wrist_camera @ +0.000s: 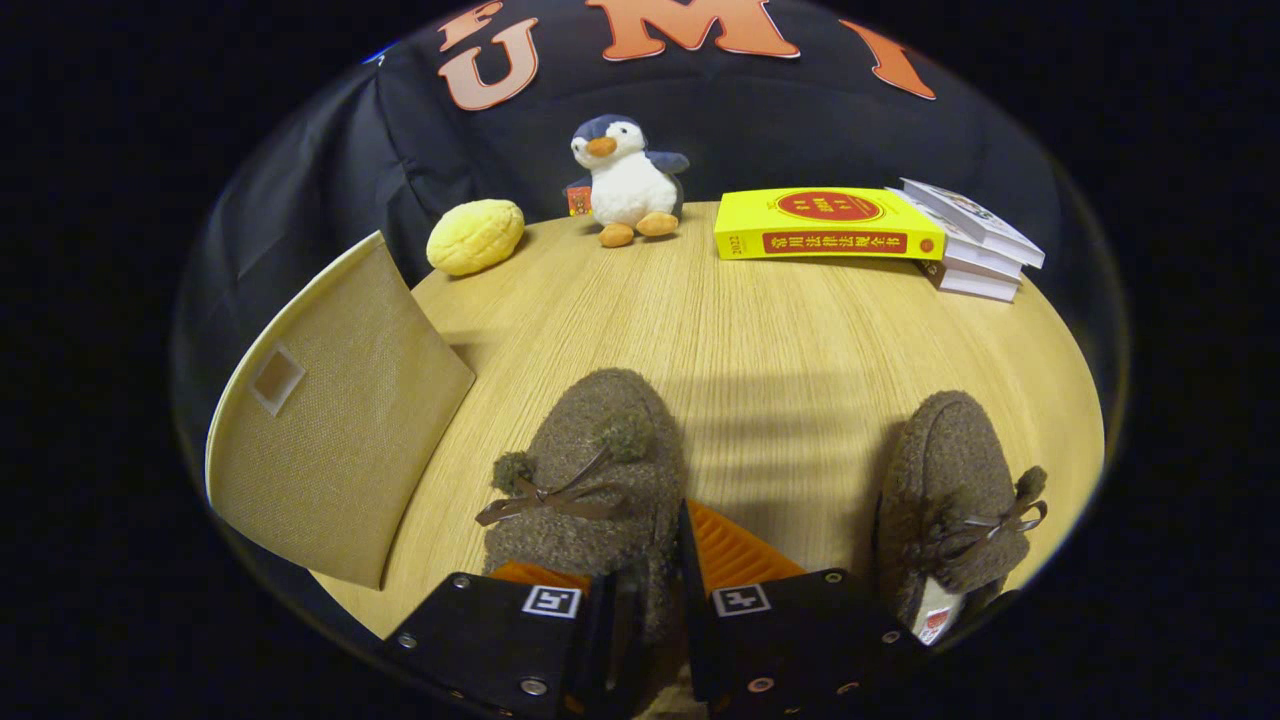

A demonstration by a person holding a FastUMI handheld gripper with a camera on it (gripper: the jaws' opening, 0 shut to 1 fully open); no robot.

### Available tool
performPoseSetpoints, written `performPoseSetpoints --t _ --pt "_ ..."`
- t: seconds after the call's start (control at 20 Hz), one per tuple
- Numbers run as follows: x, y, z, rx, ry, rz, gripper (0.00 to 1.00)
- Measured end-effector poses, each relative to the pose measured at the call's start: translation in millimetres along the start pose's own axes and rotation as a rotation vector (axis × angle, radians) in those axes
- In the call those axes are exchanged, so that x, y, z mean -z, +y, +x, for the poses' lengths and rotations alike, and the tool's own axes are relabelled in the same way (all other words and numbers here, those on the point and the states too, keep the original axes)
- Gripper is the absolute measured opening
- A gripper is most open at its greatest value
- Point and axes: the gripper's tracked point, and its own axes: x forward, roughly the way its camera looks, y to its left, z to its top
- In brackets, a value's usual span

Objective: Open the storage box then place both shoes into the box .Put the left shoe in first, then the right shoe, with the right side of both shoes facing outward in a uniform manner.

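Tongs [650, 580]: my fingers are narrowed on the heel wall of the left-hand shoe [585, 480], toe pointing far. Storage box [335, 420]: standing just left of it. Second shoe [955, 495]: right, apart, on the table [780, 330].

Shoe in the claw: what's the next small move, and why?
Probably a short lift of the held shoe straight up off the table. The claw appears to pinch its side wall between both fingers, and the shoe looks to be resting on the wood. The beige storage box stands close on one side, so clearing the table first seems wise before swinging that way.
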Motion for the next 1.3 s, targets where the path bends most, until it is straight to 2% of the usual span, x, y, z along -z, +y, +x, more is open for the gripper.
performPoseSetpoints --t 0.1,0.15,0.25,0.55,0.85,1.1,1.3 --pt "-1 -3 -2 0.013 0.007 0.028 0.21" --pt "-2 -2 -3 0.011 0.013 0.037 0.11" --pt "-6 -3 -13 0.014 0.016 0.047 0.06" --pt "-68 23 -63 0.013 -0.057 0.053 0.05" --pt "-132 89 -107 -0.046 -0.107 0.051 0.05" --pt "-161 155 -111 -0.096 -0.119 0.004 0.05" --pt "-161 217 -94 -0.141 -0.084 -0.026 0.05"
